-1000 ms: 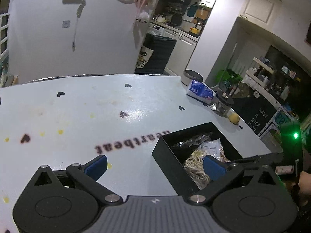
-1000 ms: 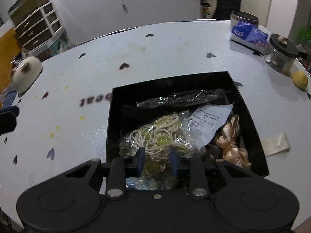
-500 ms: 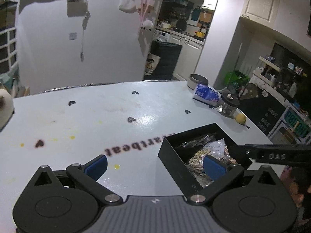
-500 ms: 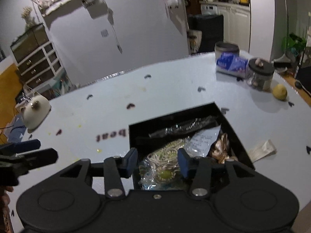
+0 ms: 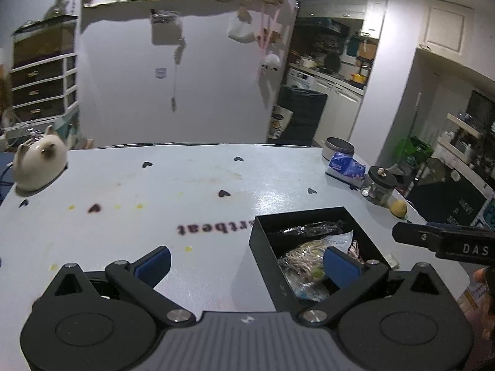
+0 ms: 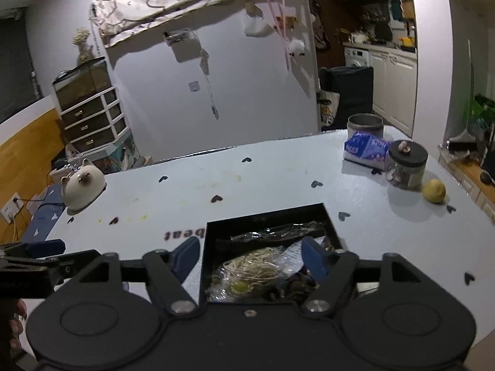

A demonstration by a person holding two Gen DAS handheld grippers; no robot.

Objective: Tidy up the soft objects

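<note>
A black box [image 5: 266, 247] stands on the white table [image 5: 185, 191] and holds a clear bag of cream cord [image 5: 300, 258], a dark shiny packet [image 5: 309, 228] and a white paper-labelled bag [image 5: 340, 238]. My left gripper [image 5: 246, 262] hovers open and empty above the table at the box's left wall. My right gripper [image 6: 249, 256] hangs over the box [image 6: 205, 247] with its jaws opening. The bag of cord [image 6: 250, 267] lies below them, untouched. A finger of the right gripper [image 5: 442, 238] shows at the right of the left wrist view.
A white cat-shaped pot [image 6: 82, 185] sits at the table's left edge. At the far right stand a metal tin [image 6: 365, 125], a blue tissue pack [image 6: 365, 150], a black-lidded glass jar [image 6: 406, 167] and a lemon [image 6: 434, 190]. Drawers and a kitchen lie beyond the table.
Both grippers rose and drew back from the box. The right jaws went from nearly shut over the bag of cord to wide apart; the bag stays in the box.
</note>
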